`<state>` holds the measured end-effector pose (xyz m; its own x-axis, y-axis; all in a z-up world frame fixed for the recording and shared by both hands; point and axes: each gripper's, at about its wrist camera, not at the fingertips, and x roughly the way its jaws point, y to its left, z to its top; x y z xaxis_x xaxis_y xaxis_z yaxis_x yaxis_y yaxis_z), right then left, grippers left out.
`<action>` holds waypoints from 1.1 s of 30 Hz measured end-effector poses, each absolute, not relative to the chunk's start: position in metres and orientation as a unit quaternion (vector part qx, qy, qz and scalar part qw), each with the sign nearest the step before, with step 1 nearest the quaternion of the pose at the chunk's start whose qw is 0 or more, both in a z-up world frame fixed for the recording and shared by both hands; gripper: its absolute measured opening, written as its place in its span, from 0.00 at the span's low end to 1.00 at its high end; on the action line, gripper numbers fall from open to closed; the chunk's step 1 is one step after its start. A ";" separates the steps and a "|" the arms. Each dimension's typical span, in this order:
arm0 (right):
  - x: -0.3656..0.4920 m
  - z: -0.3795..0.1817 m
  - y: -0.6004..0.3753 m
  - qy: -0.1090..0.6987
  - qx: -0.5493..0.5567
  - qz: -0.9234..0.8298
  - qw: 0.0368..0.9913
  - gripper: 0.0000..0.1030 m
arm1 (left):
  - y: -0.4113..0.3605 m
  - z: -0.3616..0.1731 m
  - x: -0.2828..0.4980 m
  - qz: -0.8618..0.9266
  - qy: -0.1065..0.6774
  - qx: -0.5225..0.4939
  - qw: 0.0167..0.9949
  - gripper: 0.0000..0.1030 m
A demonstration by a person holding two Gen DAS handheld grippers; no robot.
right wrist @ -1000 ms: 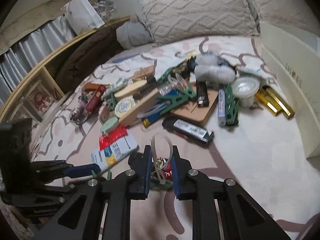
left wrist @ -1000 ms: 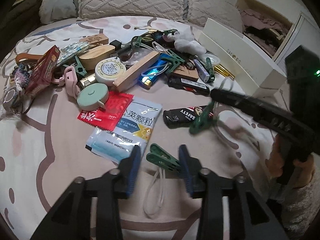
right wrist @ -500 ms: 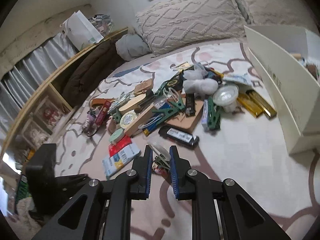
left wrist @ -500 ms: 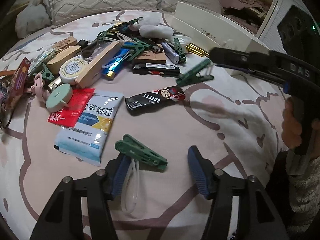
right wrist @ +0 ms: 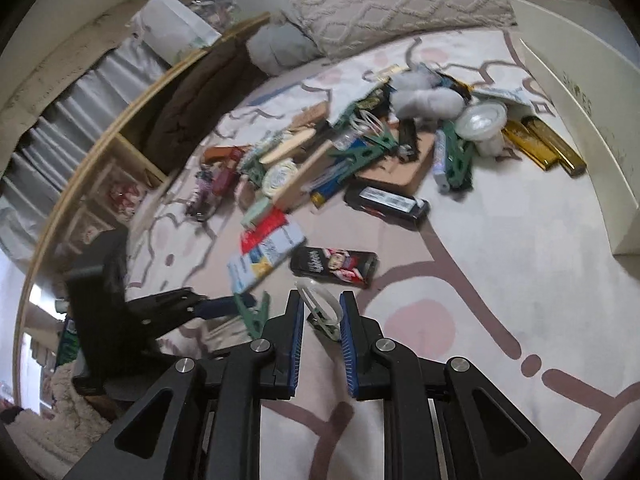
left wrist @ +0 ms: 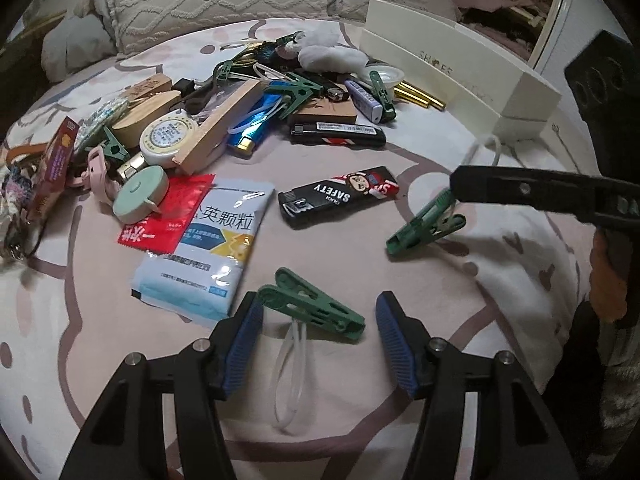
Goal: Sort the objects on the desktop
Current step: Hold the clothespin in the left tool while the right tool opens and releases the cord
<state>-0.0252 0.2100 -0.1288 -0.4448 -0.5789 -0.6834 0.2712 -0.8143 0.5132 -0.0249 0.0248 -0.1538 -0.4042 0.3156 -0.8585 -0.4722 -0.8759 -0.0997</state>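
Left wrist view: the left gripper stands apart around a green clip beside the lighter, ready to close; the right gripper carries another clip.

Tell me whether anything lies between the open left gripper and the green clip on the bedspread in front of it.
Nothing visible does. The green clip lies on the bedspread between the fingers of the left gripper, with its clear loop trailing back toward the gripper. The blue-and-white sachet sits off to one side.
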 end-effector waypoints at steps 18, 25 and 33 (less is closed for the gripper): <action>-0.028 -0.128 0.225 -0.139 0.445 -0.865 0.186 0.86 | -0.006 -0.156 -0.035 0.839 0.108 -0.497 0.193 0.57; -0.031 -0.130 0.233 -0.146 0.445 -0.866 0.176 0.86 | -0.021 -0.156 -0.042 0.845 0.103 -0.499 0.163 0.57; -0.033 -0.132 0.220 -0.151 0.435 -0.861 0.214 0.86 | -0.025 -0.156 -0.043 0.852 0.112 -0.493 0.137 0.69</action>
